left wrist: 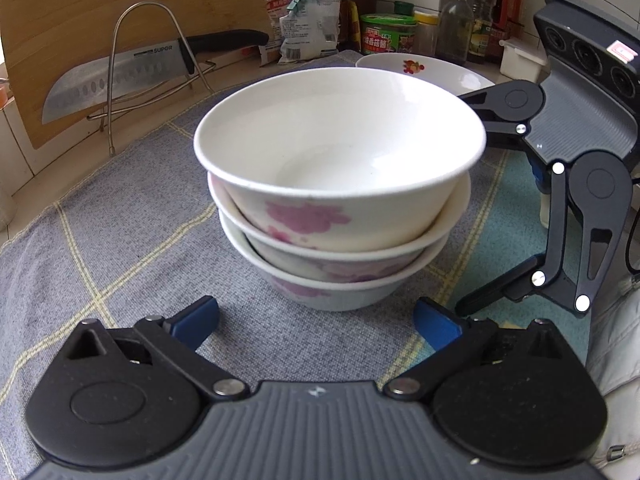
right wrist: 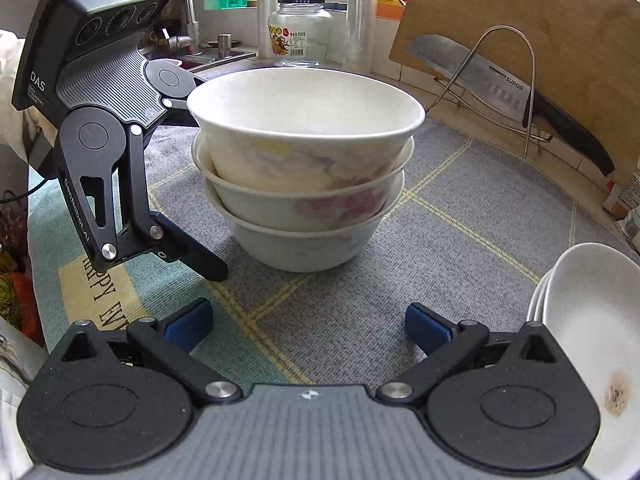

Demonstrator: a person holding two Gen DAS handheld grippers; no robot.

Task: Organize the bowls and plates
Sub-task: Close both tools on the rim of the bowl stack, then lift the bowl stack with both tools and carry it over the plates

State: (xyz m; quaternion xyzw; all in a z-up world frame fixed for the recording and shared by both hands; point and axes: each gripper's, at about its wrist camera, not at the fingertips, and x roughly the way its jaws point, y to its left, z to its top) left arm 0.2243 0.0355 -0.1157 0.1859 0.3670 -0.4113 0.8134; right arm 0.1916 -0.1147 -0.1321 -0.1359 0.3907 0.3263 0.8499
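Three white bowls with pink flower prints (left wrist: 340, 184) sit nested in one stack on the grey checked cloth (left wrist: 120, 240); the right wrist view shows the same bowl stack (right wrist: 304, 184). My left gripper (left wrist: 316, 324) is open just in front of the stack, with nothing between its blue pads. My right gripper (left wrist: 466, 204) stands open to the right of the stack, one finger behind the top rim and one low by the base. From the right wrist view, my right gripper (right wrist: 308, 326) is open and empty, and the left gripper (right wrist: 202, 174) is open beside the bowls. A plate stack (right wrist: 592, 320) lies at the right.
A white plate with a red motif (left wrist: 424, 70) lies behind the bowls. A cleaver (left wrist: 116, 76) rests on a wire rack (left wrist: 120, 92) against a bamboo board (left wrist: 120, 0). Bottles and jars (left wrist: 460, 28) line the back wall. A glass jar (right wrist: 300, 36) and faucet (right wrist: 188, 8) stand by the window.
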